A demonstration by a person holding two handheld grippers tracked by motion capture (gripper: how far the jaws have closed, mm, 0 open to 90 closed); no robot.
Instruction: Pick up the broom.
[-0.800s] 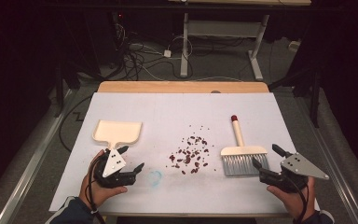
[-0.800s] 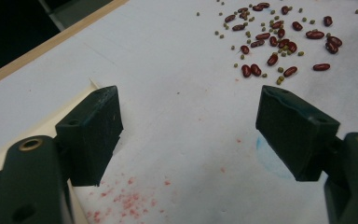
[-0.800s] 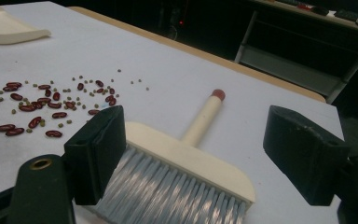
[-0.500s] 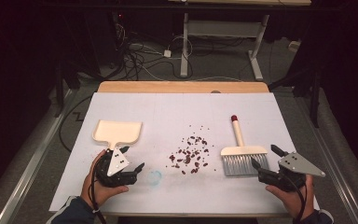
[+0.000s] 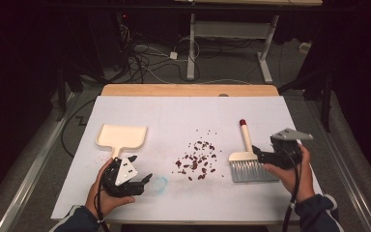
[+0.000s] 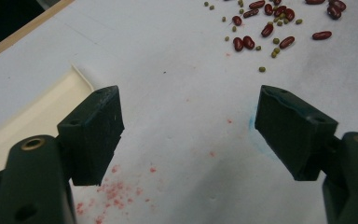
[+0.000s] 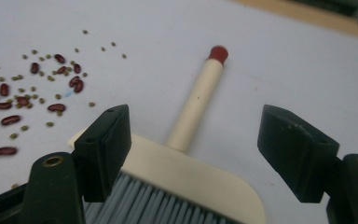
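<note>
A cream dustpan [image 5: 121,136] lies on the white table top at the left, its handle toward the person. My left gripper [image 5: 141,168] hovers just in front of that handle, open and empty. In the left gripper view the left gripper [image 6: 189,121] has bare table between its jaws and the dustpan [image 6: 32,116] to its left. Red and green beans [image 5: 196,162] are scattered mid-table. A cream hand brush [image 5: 247,159] with grey bristles and a red-tipped handle [image 7: 196,102] lies to the right. My right gripper [image 7: 193,140] stands open over the brush head [image 7: 182,179], not touching it.
A faint blue mark [image 5: 159,182] and reddish specks [image 6: 114,191] stain the white table cover [image 5: 174,116] near the left gripper. A wooden edge [image 5: 188,90] runs along the far side. Beyond it are a dark floor, cables and desk legs [image 5: 192,43].
The right gripper has moved forward and left, from beside the bristles to over the brush head. The left gripper has stayed by the dustpan handle.
</note>
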